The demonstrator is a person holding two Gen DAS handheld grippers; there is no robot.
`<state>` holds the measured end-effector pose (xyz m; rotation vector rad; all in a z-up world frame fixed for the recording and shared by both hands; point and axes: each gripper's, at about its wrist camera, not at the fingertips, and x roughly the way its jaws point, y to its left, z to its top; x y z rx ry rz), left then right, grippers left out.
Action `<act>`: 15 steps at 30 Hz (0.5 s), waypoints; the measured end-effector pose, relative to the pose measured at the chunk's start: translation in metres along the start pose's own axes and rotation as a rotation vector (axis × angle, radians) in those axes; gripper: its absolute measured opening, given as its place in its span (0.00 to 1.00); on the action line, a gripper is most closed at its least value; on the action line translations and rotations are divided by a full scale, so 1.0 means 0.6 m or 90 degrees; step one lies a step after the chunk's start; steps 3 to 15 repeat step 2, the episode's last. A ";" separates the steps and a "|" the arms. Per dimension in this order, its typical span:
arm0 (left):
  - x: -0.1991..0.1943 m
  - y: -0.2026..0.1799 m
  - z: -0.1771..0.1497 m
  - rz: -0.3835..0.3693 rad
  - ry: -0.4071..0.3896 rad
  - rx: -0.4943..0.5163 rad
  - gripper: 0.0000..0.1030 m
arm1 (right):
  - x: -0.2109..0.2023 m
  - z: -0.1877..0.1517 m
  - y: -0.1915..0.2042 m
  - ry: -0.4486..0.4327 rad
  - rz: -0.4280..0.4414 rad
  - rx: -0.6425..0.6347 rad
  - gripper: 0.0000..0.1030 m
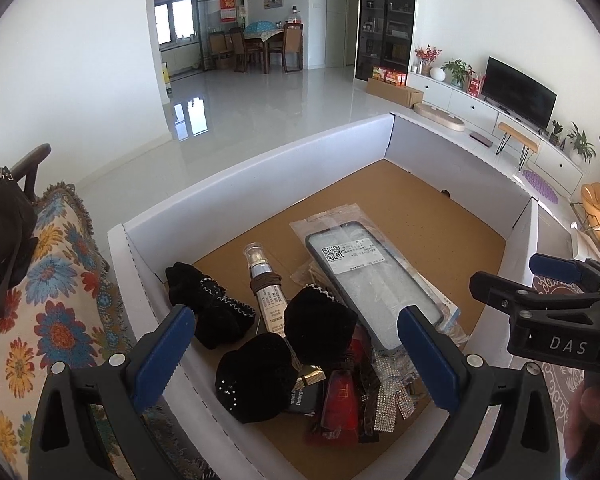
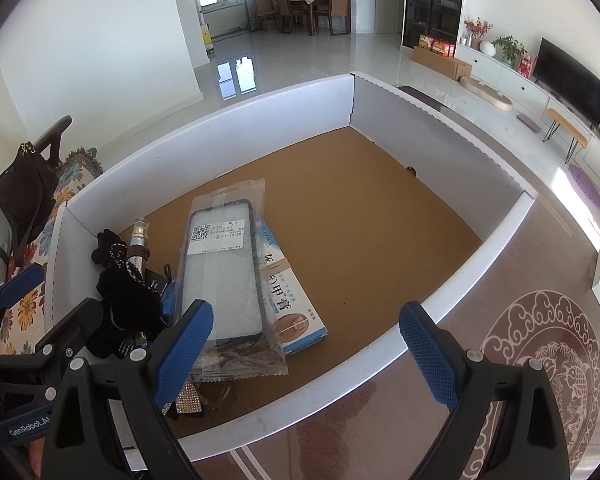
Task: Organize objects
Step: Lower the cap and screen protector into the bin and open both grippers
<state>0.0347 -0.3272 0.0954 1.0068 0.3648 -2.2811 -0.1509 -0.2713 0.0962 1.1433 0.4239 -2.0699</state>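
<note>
1. Both grippers hang over the white-walled box point(image 1: 260, 184) with the brown floor, tilted down into it, and all the clutter is heaped in the corner nearest the person.
2. Left gripper point(image 1: 296, 356) — jaws spread wide, nothing between them. It sits right over the pile: black velvet hair bows point(image 1: 320, 332), a red packet point(image 1: 340, 400), a rhinestone bow point(image 1: 392, 396), a small pump bottle point(image 1: 262, 280).
3. Right gripper point(image 2: 306, 350) — also released, empty. Its left finger point(image 2: 184, 352) overlaps the near end of the bagged phone case point(image 2: 220, 272); its right finger hangs outside the box wall, over the table.
4. The key relation: the phone case's long axis runs away from the person, roughly in line with the right gripper's pointing, and it lies atop a blue ointment box point(image 2: 296, 312).
5. My read — the right hand is nearer the case but must shift left to straddle it across its width; the left hand owns the pile.
</note>
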 end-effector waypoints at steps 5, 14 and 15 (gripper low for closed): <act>-0.008 -0.007 -0.002 0.001 -0.010 0.006 1.00 | -0.002 0.002 0.001 -0.003 0.001 0.000 0.92; -0.008 -0.007 -0.002 0.001 -0.010 0.006 1.00 | -0.002 0.002 0.001 -0.003 0.001 0.000 0.92; -0.008 -0.007 -0.002 0.001 -0.010 0.006 1.00 | -0.002 0.002 0.001 -0.003 0.001 0.000 0.92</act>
